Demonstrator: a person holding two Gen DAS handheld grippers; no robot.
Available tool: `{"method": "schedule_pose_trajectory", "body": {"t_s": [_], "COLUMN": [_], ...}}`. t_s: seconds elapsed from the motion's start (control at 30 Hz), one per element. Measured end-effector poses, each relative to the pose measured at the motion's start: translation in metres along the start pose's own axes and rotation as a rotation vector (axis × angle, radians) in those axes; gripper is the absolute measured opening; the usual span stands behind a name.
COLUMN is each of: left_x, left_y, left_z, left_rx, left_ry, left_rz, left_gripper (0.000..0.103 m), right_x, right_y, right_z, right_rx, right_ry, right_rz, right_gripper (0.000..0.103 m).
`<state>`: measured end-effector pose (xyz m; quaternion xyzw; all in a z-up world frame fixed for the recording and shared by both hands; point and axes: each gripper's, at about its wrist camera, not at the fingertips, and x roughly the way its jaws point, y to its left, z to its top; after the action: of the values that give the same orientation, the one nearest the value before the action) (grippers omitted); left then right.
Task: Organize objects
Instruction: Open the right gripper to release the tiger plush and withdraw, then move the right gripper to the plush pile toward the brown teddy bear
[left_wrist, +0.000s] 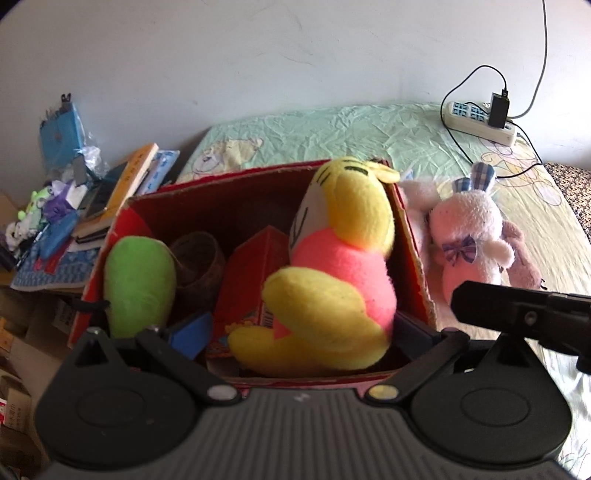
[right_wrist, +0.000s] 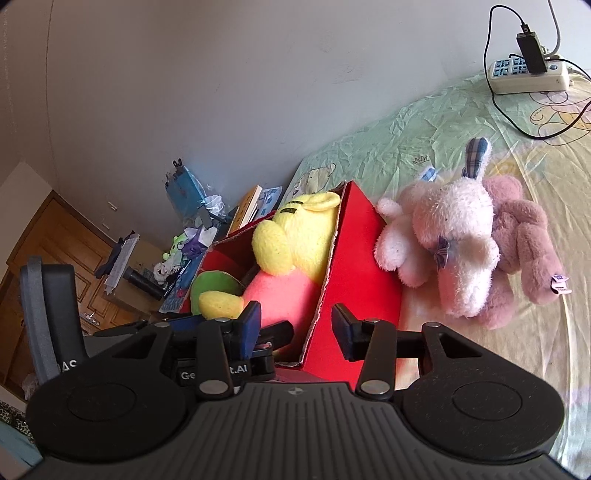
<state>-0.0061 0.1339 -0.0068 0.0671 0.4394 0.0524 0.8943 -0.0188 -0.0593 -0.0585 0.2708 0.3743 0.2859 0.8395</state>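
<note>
Yellow bear going into the red box, pink rabbit next on the bed

In our left wrist view the left gripper (left_wrist: 301, 328) has its fingers spread wide around the base of the yellow-and-pink bear (left_wrist: 332, 266), which sits upright in the red box (left_wrist: 413, 251) at centre frame; we cannot tell whether the pads press it or have just let go. Our right gripper (right_wrist: 297, 328) hangs open and empty, its fingers straddling the box's near right wall. The pink rabbit (right_wrist: 454, 236) lies on the bed (right_wrist: 406, 140) right of the box, upper right of the right fingers, leaning on a mauve plush (right_wrist: 524, 236), long axis roughly up-frame. We judge the right hand nearer to it
</note>
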Motion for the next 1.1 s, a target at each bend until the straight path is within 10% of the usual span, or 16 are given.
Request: {"method": "schedule_pose_trajectory", "body": {"t_s": [1.1], "left_x": [-0.041], "left_y": [-0.121], "left_z": [0.004], "left_rx": [0.111], "left_ry": [-0.095], "left_rz": [-0.016], "left_gripper": [0.102], "right_x": [-0.082], "right_y": [-0.094], "right_z": [0.004], "right_rx": [0.099], "right_ry": [-0.061], "right_rz": [-0.066], "right_gripper": [0.047]}}
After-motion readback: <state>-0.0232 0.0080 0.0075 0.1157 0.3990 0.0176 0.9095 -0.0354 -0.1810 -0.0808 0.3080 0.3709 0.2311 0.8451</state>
